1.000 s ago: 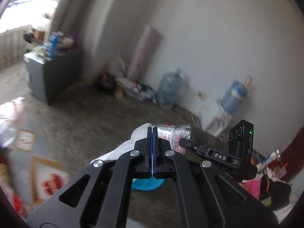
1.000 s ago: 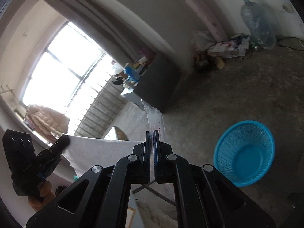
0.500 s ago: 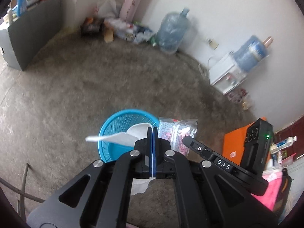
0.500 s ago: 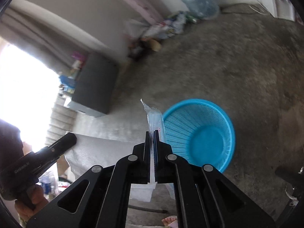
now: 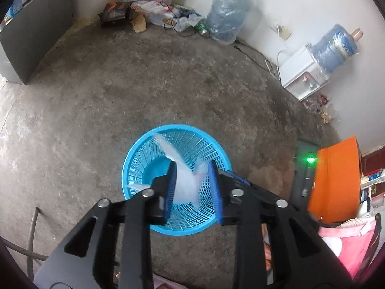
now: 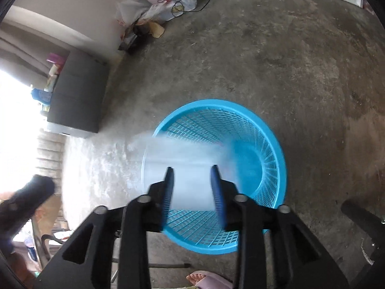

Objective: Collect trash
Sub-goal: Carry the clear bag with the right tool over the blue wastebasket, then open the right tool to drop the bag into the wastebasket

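Half a second ago both grippers were pinched shut on their scraps; now the left gripper (image 5: 192, 185) is opening, its jaws apart, and the blurred white tissue (image 5: 185, 183) hangs loose between them over the round blue plastic mesh basket (image 5: 146, 149) on the concrete floor (image 5: 144, 84). The right gripper (image 6: 192, 187) is opening too, a smeared clear plastic wrapper (image 6: 178, 159) between its jaws above the basket. Only the left view shows the white water dispenser (image 5: 300, 72); only the right shows the dark grey cabinet (image 6: 77, 96).

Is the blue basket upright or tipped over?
Upright. The basket stands on the floor with its round rim facing up, and both views look down its mesh wall to the solid bottom.
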The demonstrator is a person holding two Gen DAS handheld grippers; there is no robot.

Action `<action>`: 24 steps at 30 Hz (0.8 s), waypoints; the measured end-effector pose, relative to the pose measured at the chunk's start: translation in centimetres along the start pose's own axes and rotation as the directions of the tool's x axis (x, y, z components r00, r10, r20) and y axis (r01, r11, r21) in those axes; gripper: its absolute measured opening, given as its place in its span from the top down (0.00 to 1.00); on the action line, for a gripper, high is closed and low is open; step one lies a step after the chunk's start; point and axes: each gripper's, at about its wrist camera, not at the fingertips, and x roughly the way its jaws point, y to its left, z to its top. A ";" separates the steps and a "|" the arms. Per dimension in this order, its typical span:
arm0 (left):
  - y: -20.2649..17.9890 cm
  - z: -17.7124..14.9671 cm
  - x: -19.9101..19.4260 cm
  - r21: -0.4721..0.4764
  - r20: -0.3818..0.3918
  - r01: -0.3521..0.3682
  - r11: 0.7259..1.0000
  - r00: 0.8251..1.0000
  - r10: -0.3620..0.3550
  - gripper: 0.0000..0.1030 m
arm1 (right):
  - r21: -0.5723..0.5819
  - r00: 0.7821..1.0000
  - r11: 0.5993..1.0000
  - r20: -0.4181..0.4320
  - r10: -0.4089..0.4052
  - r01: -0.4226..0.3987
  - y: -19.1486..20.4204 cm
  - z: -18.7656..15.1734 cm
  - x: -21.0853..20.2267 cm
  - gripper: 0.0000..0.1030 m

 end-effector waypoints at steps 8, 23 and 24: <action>-0.2 -0.3 -4.3 -0.016 0.080 -0.007 1.000 0.997 0.008 0.66 | -0.030 0.999 1.000 0.043 0.004 -0.002 1.0 -0.5 -2.0 0.55; -1.5 -8.7 -26.7 -0.028 0.375 -0.060 0.998 0.925 0.067 0.37 | -0.287 0.957 0.955 0.291 0.015 0.072 13.2 -5.8 -15.5 0.15; -1.0 -9.9 -28.1 -0.041 0.388 -0.078 0.996 0.918 0.088 0.34 | -0.318 0.952 0.945 0.306 0.022 0.080 14.3 -6.6 -16.5 0.12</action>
